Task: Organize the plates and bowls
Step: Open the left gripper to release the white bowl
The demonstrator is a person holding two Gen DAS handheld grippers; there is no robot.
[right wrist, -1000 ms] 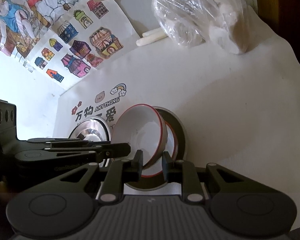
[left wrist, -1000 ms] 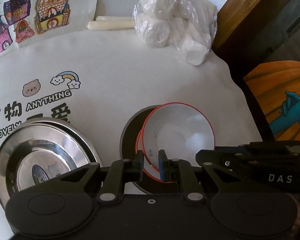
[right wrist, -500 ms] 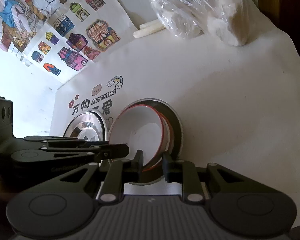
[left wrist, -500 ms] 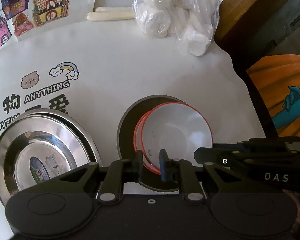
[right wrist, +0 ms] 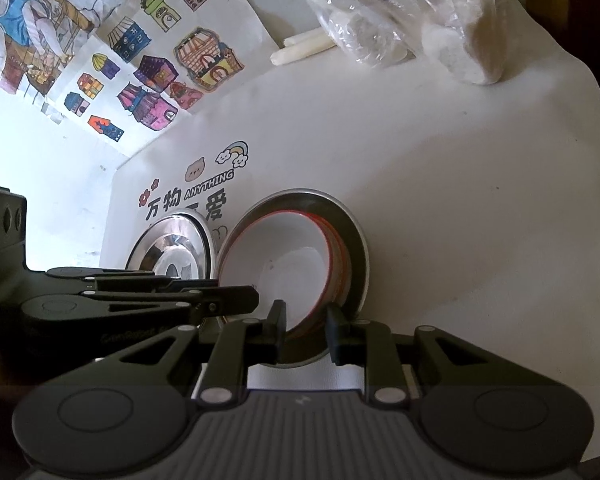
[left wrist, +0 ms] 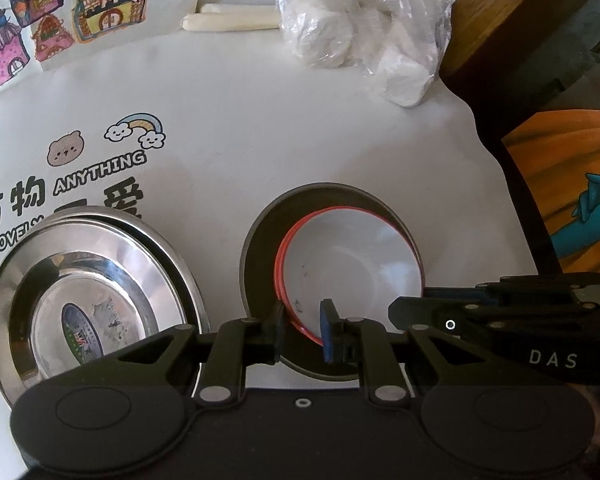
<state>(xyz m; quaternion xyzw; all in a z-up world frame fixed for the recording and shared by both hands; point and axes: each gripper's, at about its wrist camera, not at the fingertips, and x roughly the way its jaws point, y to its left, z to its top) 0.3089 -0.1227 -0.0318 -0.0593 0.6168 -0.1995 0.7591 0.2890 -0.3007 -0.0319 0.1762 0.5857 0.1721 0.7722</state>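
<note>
A white bowl with a red rim (left wrist: 348,264) (right wrist: 284,272) sits nested on other red-rimmed bowls inside a round steel dish (left wrist: 260,248) (right wrist: 356,256) on the white cloth. My left gripper (left wrist: 302,332) is shut on the bowl's near-left rim. The rim runs between its black finger and blue pad. My right gripper (right wrist: 304,334) is shut on the near-right rim, and its tip also shows in the left wrist view. Both point steeply down from the near side. The lower bowls are mostly hidden.
A stack of shiny steel plates (left wrist: 88,300) (right wrist: 172,248) lies just left of the dish. At the back sit a plastic bag of white buns (left wrist: 360,28) and two pale sticks (left wrist: 228,20). The table's right edge (left wrist: 496,184) is close to the dish.
The bowl, tilted and raised a second ago, has come down level into the stack in the steel dish. The left jaws stand slightly wider than before.
</note>
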